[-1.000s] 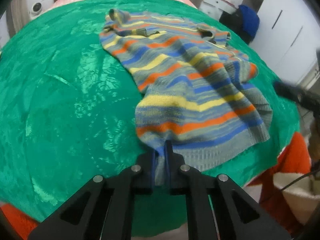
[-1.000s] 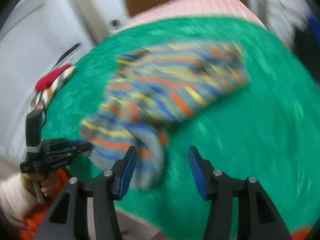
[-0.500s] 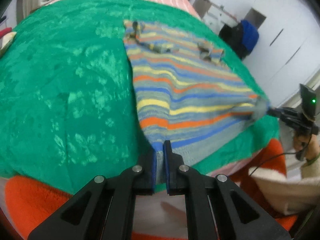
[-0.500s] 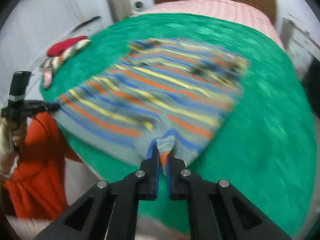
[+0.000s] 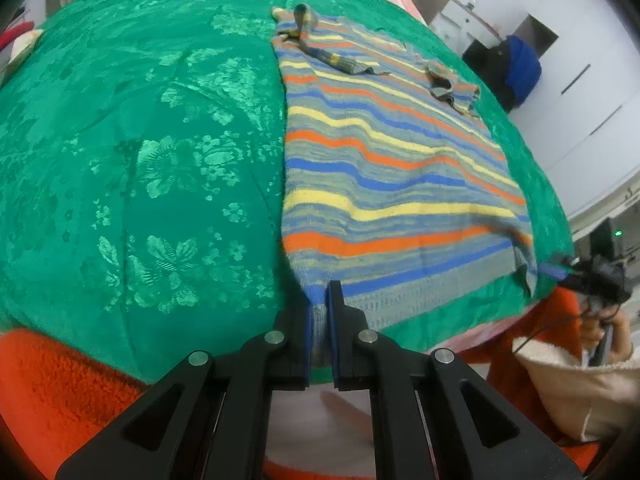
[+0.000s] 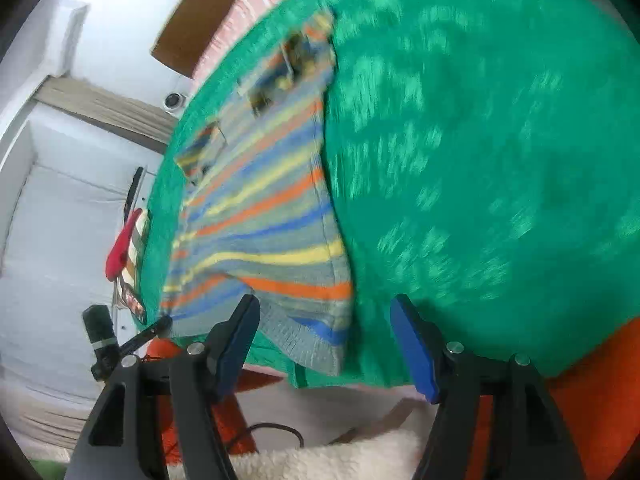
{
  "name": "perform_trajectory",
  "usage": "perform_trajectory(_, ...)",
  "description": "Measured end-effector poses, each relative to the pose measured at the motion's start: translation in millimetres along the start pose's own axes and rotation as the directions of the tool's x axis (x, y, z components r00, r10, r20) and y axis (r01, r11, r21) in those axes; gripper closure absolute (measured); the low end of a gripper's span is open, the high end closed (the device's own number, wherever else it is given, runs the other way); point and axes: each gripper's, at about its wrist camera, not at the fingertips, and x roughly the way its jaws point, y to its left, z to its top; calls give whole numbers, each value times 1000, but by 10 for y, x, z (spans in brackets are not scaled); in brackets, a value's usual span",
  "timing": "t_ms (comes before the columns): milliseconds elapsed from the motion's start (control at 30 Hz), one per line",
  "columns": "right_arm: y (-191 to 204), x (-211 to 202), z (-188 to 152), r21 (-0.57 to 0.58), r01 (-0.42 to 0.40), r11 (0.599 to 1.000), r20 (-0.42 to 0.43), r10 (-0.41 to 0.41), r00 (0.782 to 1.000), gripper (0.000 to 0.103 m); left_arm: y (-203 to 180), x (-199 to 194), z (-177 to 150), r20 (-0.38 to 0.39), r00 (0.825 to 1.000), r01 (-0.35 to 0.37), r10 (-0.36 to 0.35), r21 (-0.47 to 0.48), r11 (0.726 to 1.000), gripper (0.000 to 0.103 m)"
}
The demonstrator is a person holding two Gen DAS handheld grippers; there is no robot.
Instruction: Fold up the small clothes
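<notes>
Now left gripper (image 5: 319, 300) fingers (image 5: 303, 328) pinch the striped sweater (image 5: 384, 176) hem; right gripper (image 6: 326, 332) gapes.

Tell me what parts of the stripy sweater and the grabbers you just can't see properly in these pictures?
- Striped sweater hem corner: hidden between the shut left gripper fingers, left wrist view.
- Sweater's neck end: smeared by motion blur, right wrist view.
- Right gripper: open; in the left wrist view it is small at the right edge.
- Sweater underside: hidden against the green bedspread.

Green floral bedspread (image 5: 140, 168) over a bed; brown wooden headboard (image 6: 188, 46) behind, white wardrobe doors (image 5: 592, 92) beside.
</notes>
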Motion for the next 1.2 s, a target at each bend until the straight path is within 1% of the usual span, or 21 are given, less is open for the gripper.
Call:
perform_trajectory(33, 74, 188, -32, -39, 19, 999, -51, -21, 998, 41, 12, -10, 2, -4, 1000, 6, -6, -6, 1000, 98)
perform_trajectory(67, 140, 321, -64, -77, 23, 997, -90, -30, 996, 77, 44, -50, 8, -9, 1000, 26, -26, -24, 999, 98)
perform_trajectory(100, 205, 426, -101, -117, 21, 993, -132, -37, 991, 101, 78, -100, 10, -12, 999, 48, -48, -39, 998, 98)
perform_trajectory(167, 320, 378, -135, -147, 11, 989, -142, -32, 989, 99, 130, -280, 17, -3, 997, 80, -81, -55, 995, 99)
perform_trajectory(233, 447, 31, -121, -185, 26, 982, -97, -45, 994, 99, 153, -422, 14, 9, 996, 84, -84, -46, 995, 100)
perform_trajectory(367, 488, -346, -80, -203, 113, 973, -61, -127, 990, 99, 98, -314, -63, -40, 999, 16, -15, 15, 1000, 103)
perform_trajectory(467, 385, -64, -74, -200, 197, 960, -100, -220, 970, 99, 70, 107, -158, -98, 992, -72, 78, 58, 996, 103)
perform_trajectory(500, 305, 167, -86, -199, 242, 950, -128, -270, 954, 99, 81, 247, -173, -111, 989, -96, 102, 61, 994, 103)
perform_trajectory(567, 234, 423, -110, -194, 286, 938, -153, -317, 936, 100, 127, 376, -173, -113, 987, -108, 112, 39, 993, 103)
perform_trajectory(733, 207, 659, -97, -140, 298, 944, -142, -317, 938, 100, 66, 401, -194, -101, 985, -137, 143, 66, 988, 102)
perform_trajectory(800, 268, 622, -114, -141, 286, 948, -146, -306, 941, 94, 19, 352, -224, -112, 977, -173, 182, 81, 981, 95)
perform_trajectory(833, 305, 562, -123, -140, 283, 949, -163, -304, 939, 85, -14, 294, -232, -115, 971, -200, 209, 87, 976, 93)
perform_trajectory(867, 326, 489, -124, -146, 295, 944, -168, -318, 933, 74, -27, 198, -237, -106, 964, -234, 243, 94, 968, 81)
perform_trajectory(900, 389, 376, -120, -168, 318, 933, -153, -343, 927, 71, -47, 53, -216, -67, 958, -271, 278, 97, 958, 61)
perform_trajectory(933, 439, 175, -118, -212, 360, 908, -102, -387, 916, 63, -53, -82, -181, -18, 956, -291, 294, 95, 952, 49)
perform_trajectory(967, 516, 0, -87, -262, 413, 872, -38, -437, 899, 55, -77, -245, -127, 54, 948, -316, 313, 86, 945, 30)
perform_trajectory(1000, 692, -176, 19, -319, 486, 813, 60, -495, 867, 52, -105, -365, -60, 119, 937, -337, 327, 69, 939, 20)
perform_trajectory(1067, 868, -371, 312, -386, 551, 740, 200, -516, 833, 44, -158, -482, 96, 211, 924, -332, 318, 35, 943, 14)
perform_trajectory(1100, 1075, -380, 487, -430, 559, 709, 264, -494, 829, 41, -194, -484, 214, 242, 925, -306, 293, 18, 952, 12)
perform_trajectory(1133, 1198, -339, 611, -460, 551, 697, 287, -471, 835, 39, -229, -444, 310, 259, 926, -285, 274, 4, 959, 12)
perform_trajectory(1200, 1443, -117, 904, -534, 498, 683, 305, -393, 867, 39, -264, -307, 448, 294, 923, -256, 249, -16, 967, 11)
